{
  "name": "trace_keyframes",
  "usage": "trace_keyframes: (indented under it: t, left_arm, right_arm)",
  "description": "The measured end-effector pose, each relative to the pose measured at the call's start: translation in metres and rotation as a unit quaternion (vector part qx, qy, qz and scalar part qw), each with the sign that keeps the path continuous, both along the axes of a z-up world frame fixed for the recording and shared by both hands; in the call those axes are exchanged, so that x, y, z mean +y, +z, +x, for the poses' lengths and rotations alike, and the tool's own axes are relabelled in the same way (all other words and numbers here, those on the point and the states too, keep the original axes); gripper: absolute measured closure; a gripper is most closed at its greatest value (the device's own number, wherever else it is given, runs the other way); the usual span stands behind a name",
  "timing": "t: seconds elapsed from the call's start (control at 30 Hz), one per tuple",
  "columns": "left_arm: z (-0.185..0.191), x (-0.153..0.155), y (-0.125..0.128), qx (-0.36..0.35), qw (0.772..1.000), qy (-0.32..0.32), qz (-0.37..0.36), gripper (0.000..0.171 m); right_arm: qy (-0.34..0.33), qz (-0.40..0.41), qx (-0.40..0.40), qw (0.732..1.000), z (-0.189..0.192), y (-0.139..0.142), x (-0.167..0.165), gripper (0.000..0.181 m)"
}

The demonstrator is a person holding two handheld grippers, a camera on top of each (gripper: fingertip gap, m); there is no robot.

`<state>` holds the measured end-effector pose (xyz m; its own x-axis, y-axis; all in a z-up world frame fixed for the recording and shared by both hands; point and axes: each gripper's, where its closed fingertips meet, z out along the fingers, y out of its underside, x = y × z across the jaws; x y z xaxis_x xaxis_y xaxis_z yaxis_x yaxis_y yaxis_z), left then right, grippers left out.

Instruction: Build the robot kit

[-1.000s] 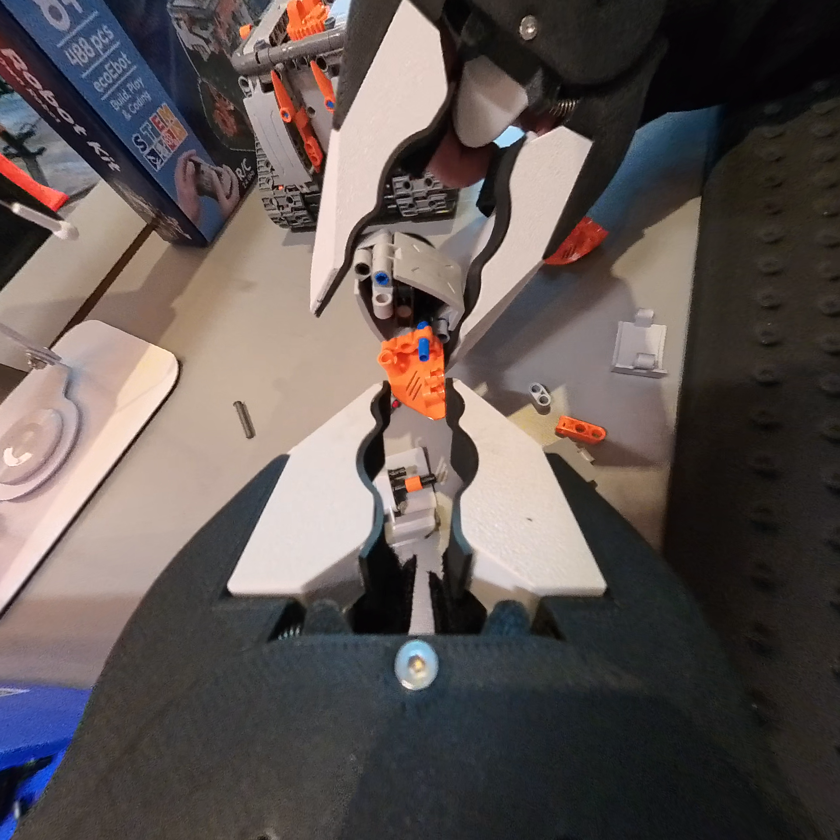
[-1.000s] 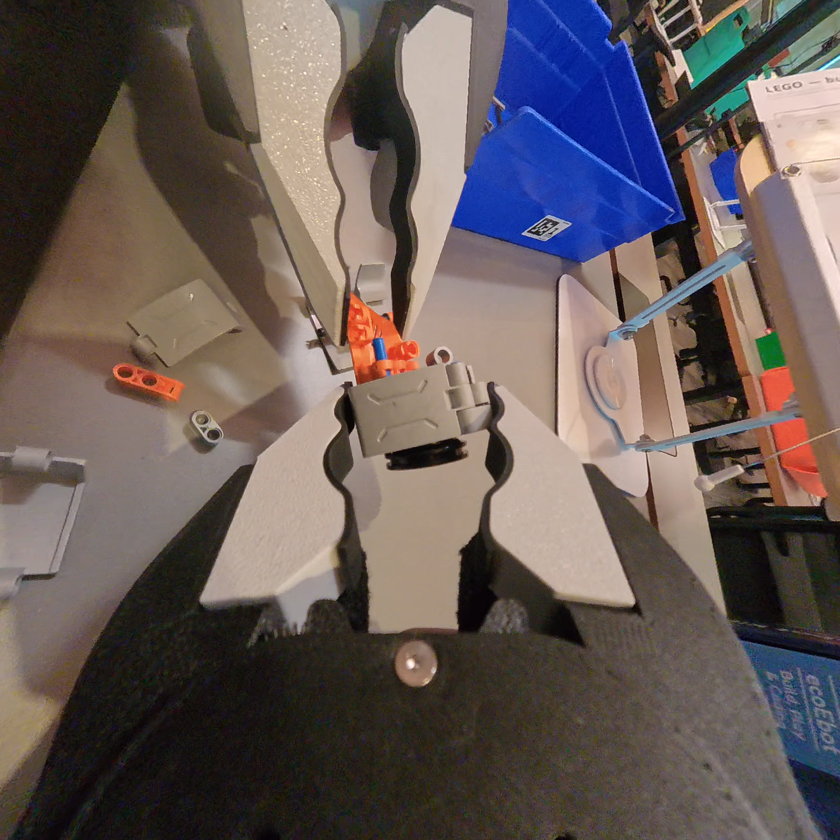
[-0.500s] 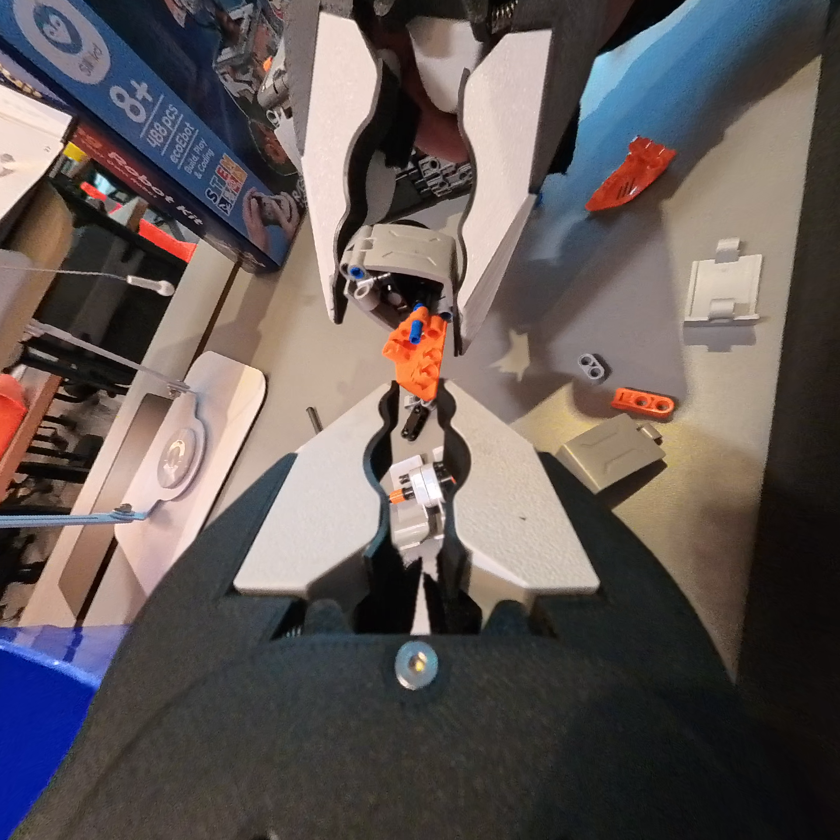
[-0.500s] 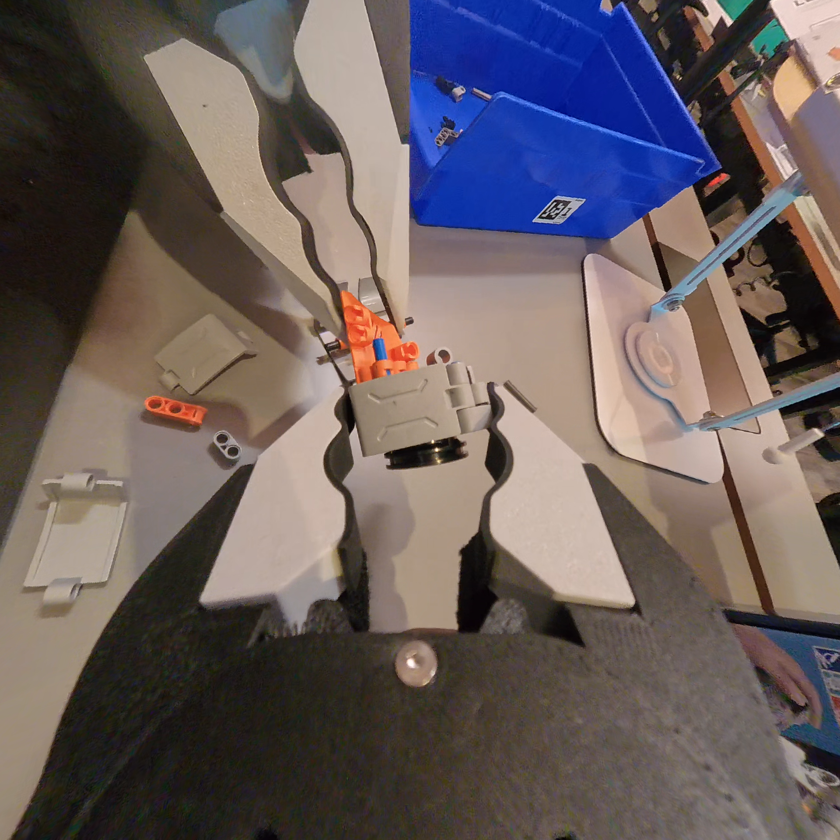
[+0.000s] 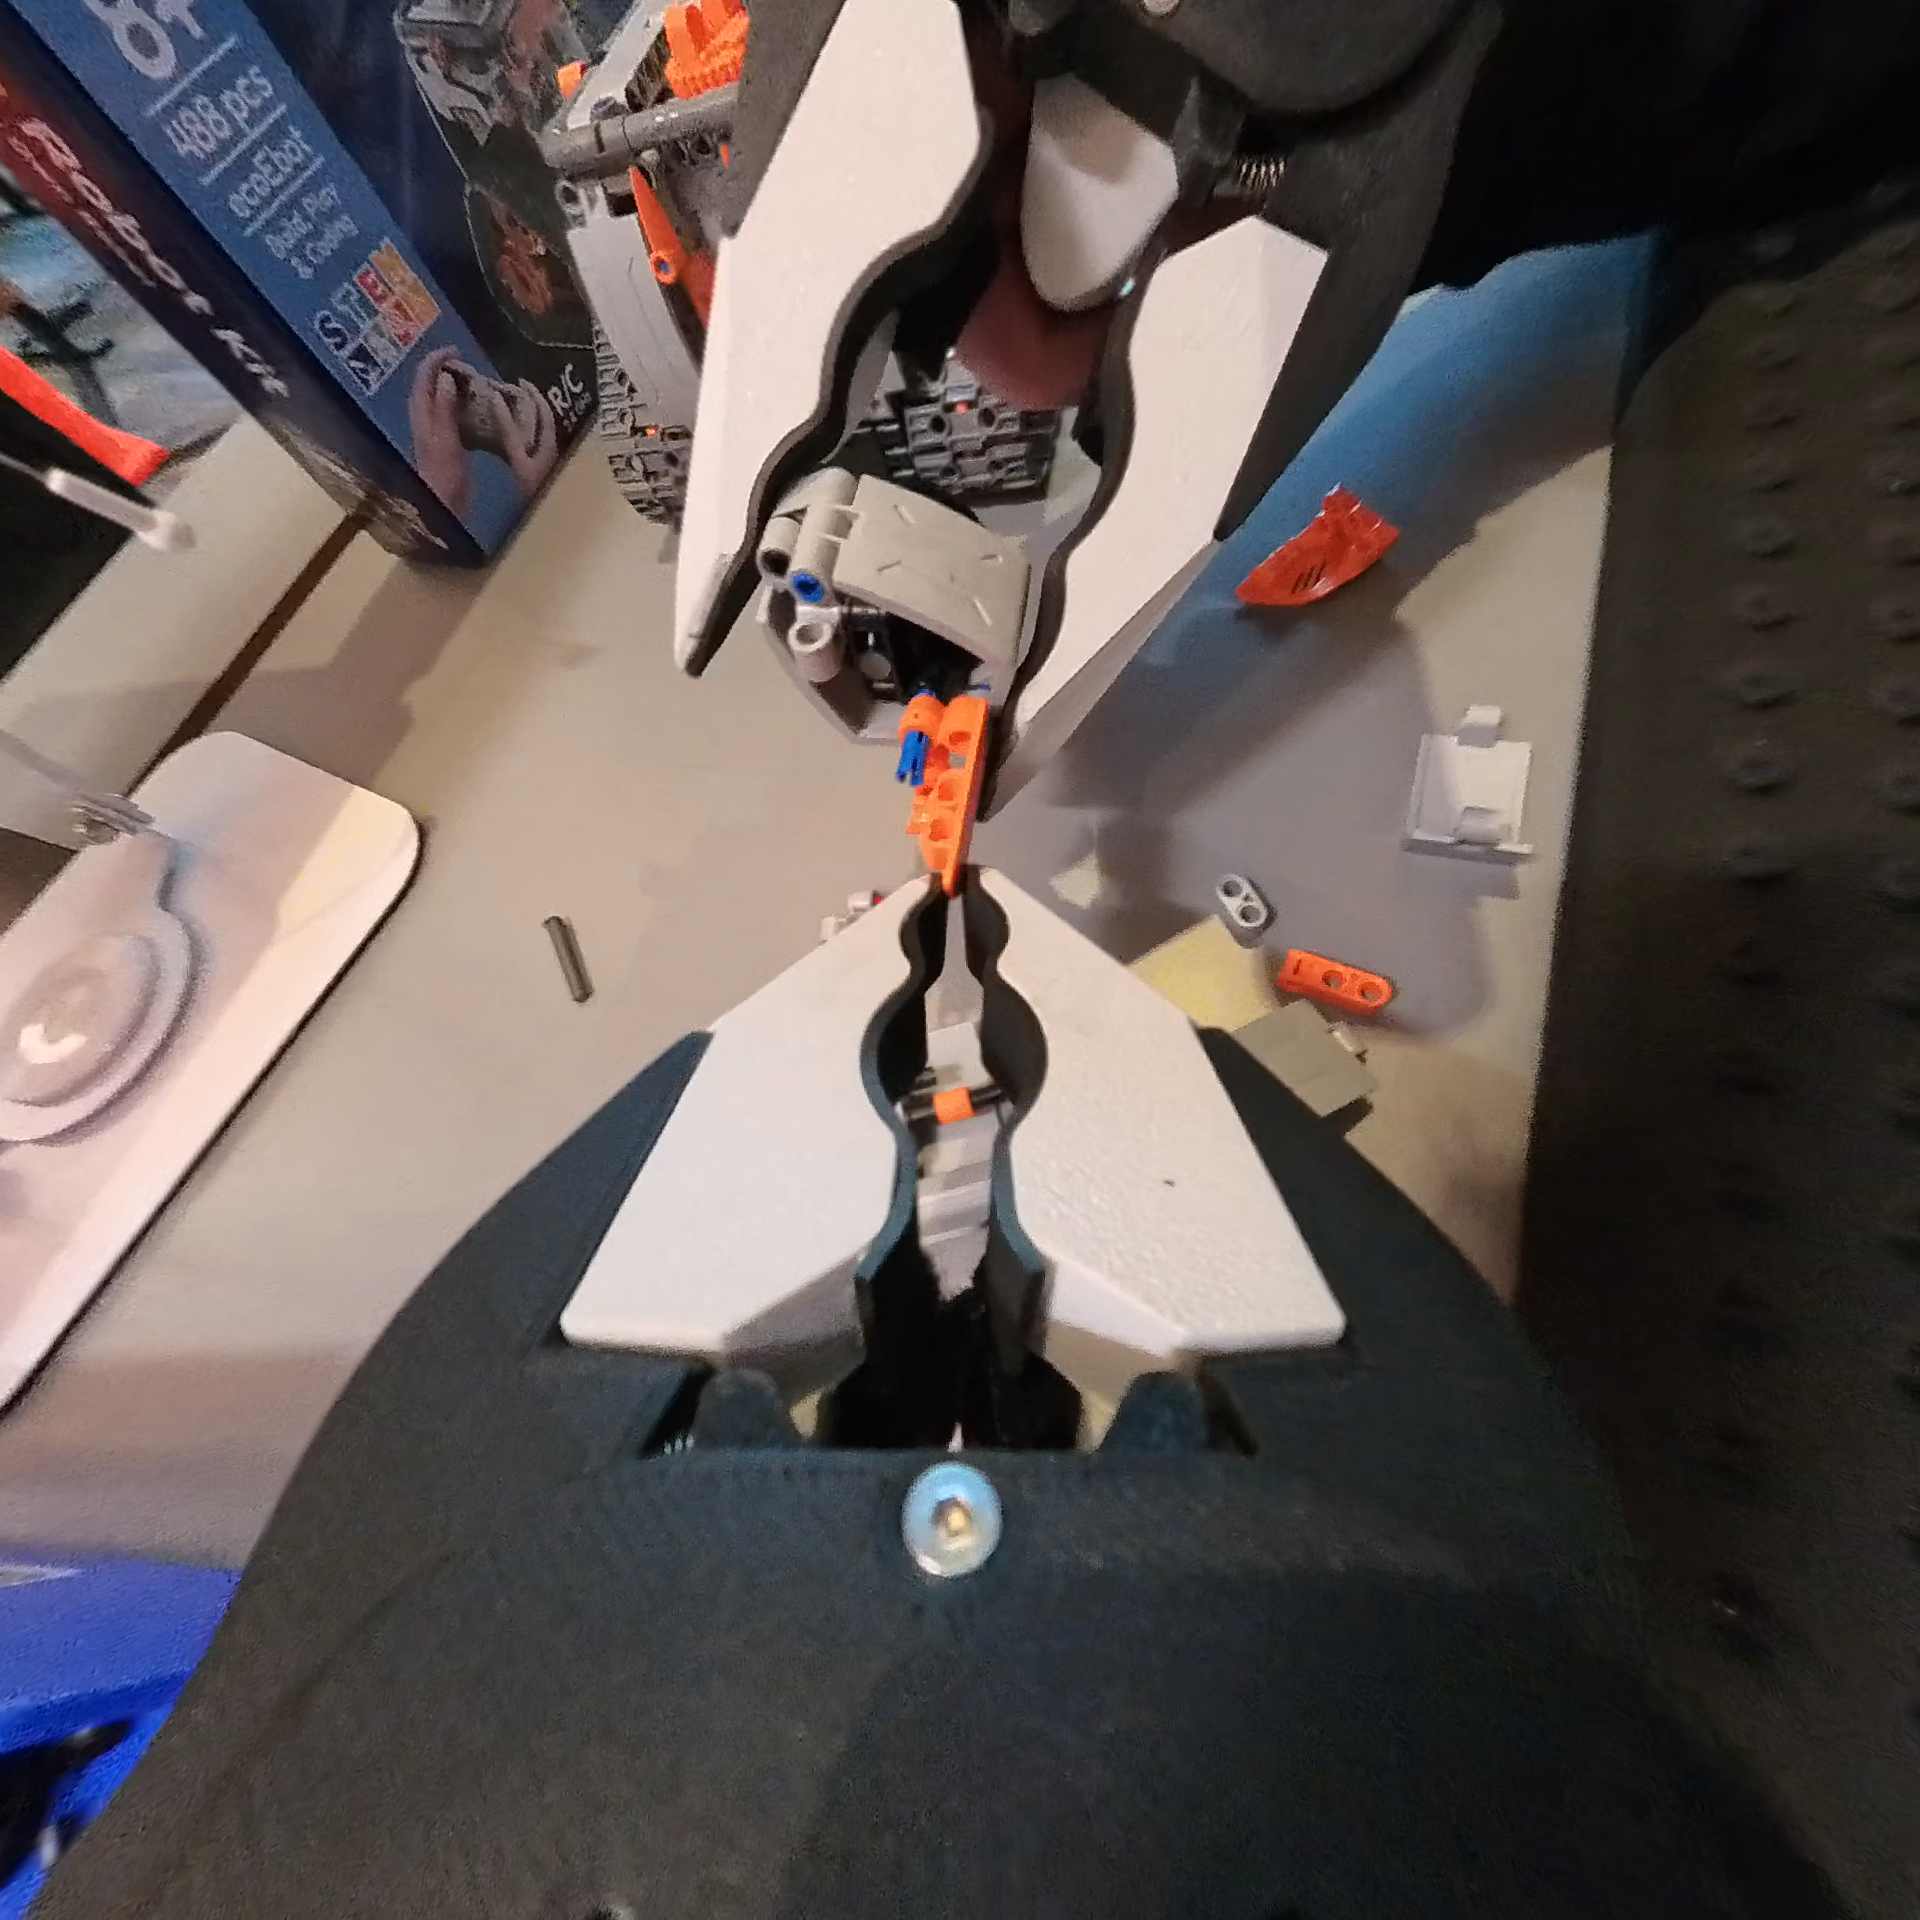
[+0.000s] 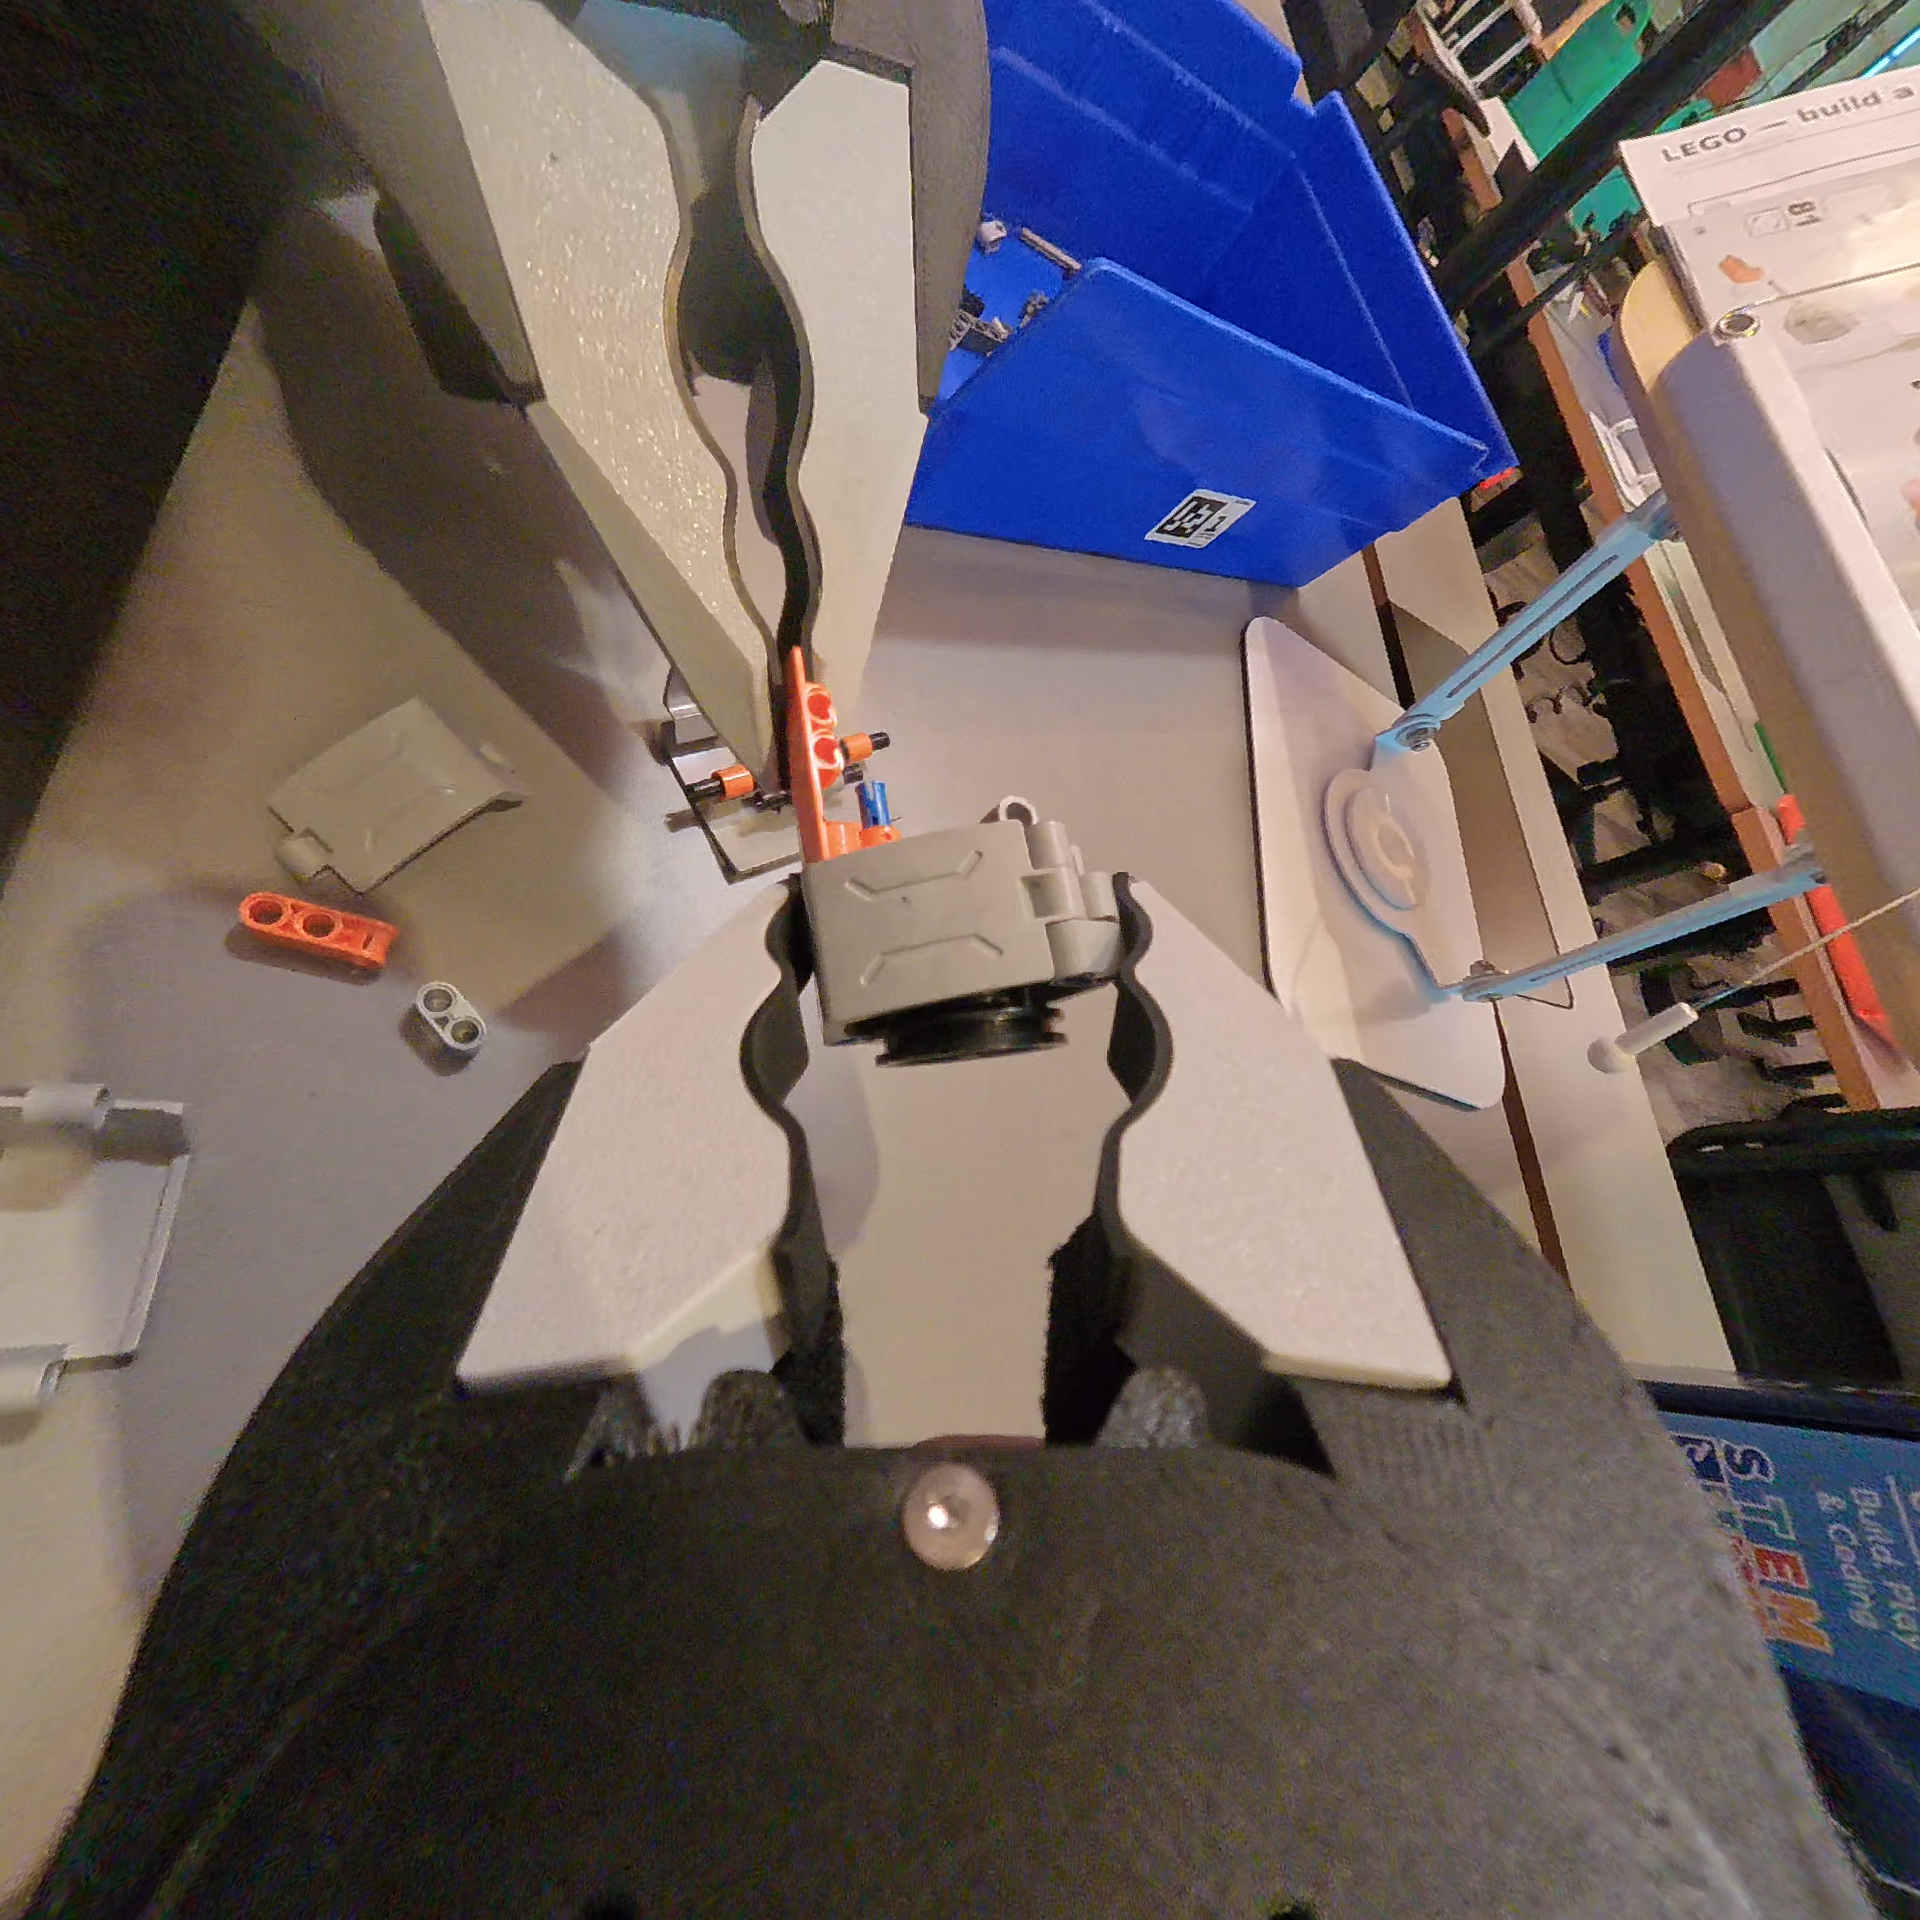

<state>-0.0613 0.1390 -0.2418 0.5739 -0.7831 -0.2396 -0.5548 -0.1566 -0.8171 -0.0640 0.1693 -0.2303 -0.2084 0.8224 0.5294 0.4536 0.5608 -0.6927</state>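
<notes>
Tongs, two: left tongs (image 5: 951, 899) pinch one orange plate (image 5: 945, 795); right tongs (image 6: 961, 914) grip one grey block (image 6: 925, 935).

1. A pale grey tabletop (image 6: 1039, 623) is seen under warm, dim light.
2. Blue plastic bins (image 6: 1195, 416) are set at its far edge.
3. A white rounded board (image 6: 1330, 831) with a clear disc lies just beside the bins.
4. Dark shelving (image 6: 1621, 727) is seen beyond the board.
5. A blue printed box (image 5: 260, 260) stands on the tabletop.
</notes>
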Motion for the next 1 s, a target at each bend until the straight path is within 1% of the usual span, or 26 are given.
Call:
trace_keyframes:
  t: [0.13, 0.33, 0.5, 0.57, 0.6, 0.67, 0.73, 0.83, 1.0]
  left_arm:
    - [0.001, -0.001, 0.003, -0.059, 0.997, -0.003, -0.05, 0.171]
    - [0.001, -0.003, 0.007, -0.149, 0.982, -0.005, -0.118, 0.171]
    - [0.0, -0.003, 0.016, -0.216, 0.964, -0.01, -0.158, 0.17]
    - [-0.001, -0.002, 0.016, -0.231, 0.958, -0.009, -0.171, 0.171]
    - [-0.001, -0.002, 0.016, -0.234, 0.957, -0.008, -0.174, 0.17]
    - [0.0, -0.002, 0.018, -0.245, 0.954, -0.01, -0.171, 0.17]
    - [0.0, -0.001, 0.022, -0.259, 0.951, -0.012, -0.168, 0.169]
    - [0.001, -0.001, 0.027, -0.271, 0.95, -0.017, -0.157, 0.166]
    - [0.004, 0.0, 0.03, -0.279, 0.948, -0.019, -0.155, 0.166]
  right_arm:
    - [-0.001, 0.009, 0.008, 1.0, 0.0, 0.004, 0.0, 0.126]
    - [0.002, 0.006, 0.019, 1.0, -0.001, 0.008, -0.002, 0.126]
    - [-0.001, 0.062, 0.044, 0.997, -0.001, 0.02, -0.004, 0.127]
    - [-0.001, 0.079, 0.045, 0.996, -0.001, 0.022, -0.005, 0.127]
    - [-0.003, 0.07, 0.042, 0.997, -0.001, 0.021, -0.004, 0.127]
    - [-0.003, 0.025, 0.043, 0.999, -0.001, 0.019, -0.003, 0.127]
    - [-0.008, -0.042, 0.041, 0.998, 0.0, 0.017, 0.0, 0.127]
    - [-0.008, -0.149, 0.049, 0.988, 0.0, 0.02, 0.001, 0.127]
    - [0.003, -0.219, 0.035, 0.975, 0.0, 0.017, -0.005, 0.128]
